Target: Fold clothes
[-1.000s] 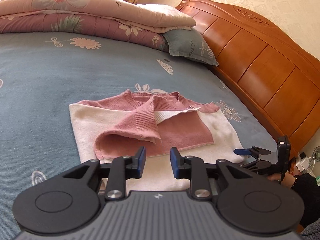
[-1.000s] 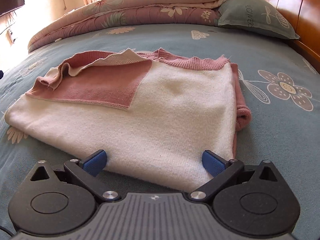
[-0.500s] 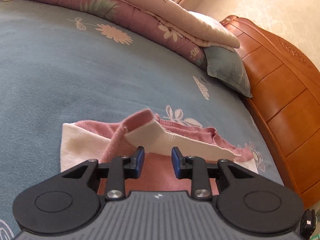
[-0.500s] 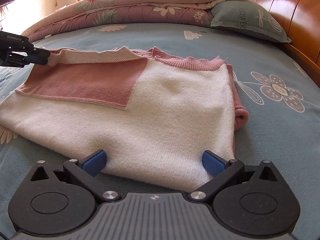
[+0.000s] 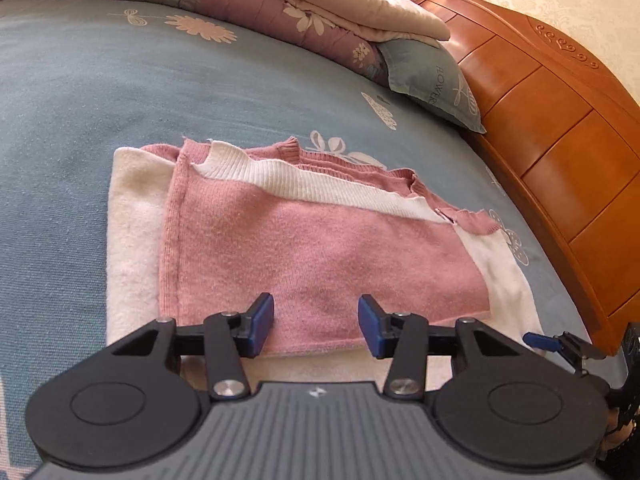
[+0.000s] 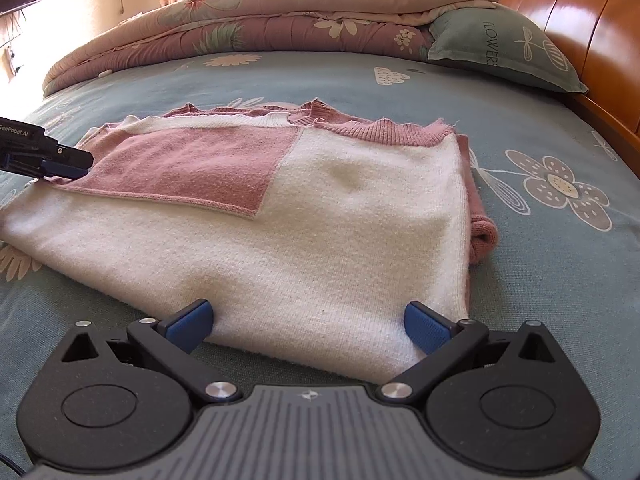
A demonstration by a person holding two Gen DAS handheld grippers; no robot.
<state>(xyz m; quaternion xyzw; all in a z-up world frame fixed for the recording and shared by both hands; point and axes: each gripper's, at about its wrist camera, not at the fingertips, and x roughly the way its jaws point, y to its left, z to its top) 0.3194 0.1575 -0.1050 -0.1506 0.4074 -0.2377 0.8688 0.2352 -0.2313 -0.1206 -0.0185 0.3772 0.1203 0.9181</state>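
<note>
A pink and white knit sweater (image 6: 320, 232) lies folded on the bed. Its pink sleeve (image 5: 312, 256) is laid flat across the white body, with the white cuff band along the far edge. My left gripper (image 5: 316, 324) sits low over the sleeve's near edge. Its jaws are opening; the sleeve lies under the gap and the pads do not press it. From the right wrist view the left gripper's tip (image 6: 60, 160) rests at the sleeve's left end. My right gripper (image 6: 308, 324) stands open wide at the sweater's near hem, holding nothing.
The blue flowered bedsheet (image 5: 120, 92) surrounds the sweater. A folded quilt (image 5: 280, 4) and a grey-green pillow (image 5: 436, 80) lie at the far end. A wooden headboard (image 5: 560, 140) runs along the right side. The right gripper's tip (image 5: 560, 344) shows at the lower right.
The left gripper came down with the lifted sleeve and laid it flat over the sweater, and its jaws have spread apart. The right gripper stayed where it was.
</note>
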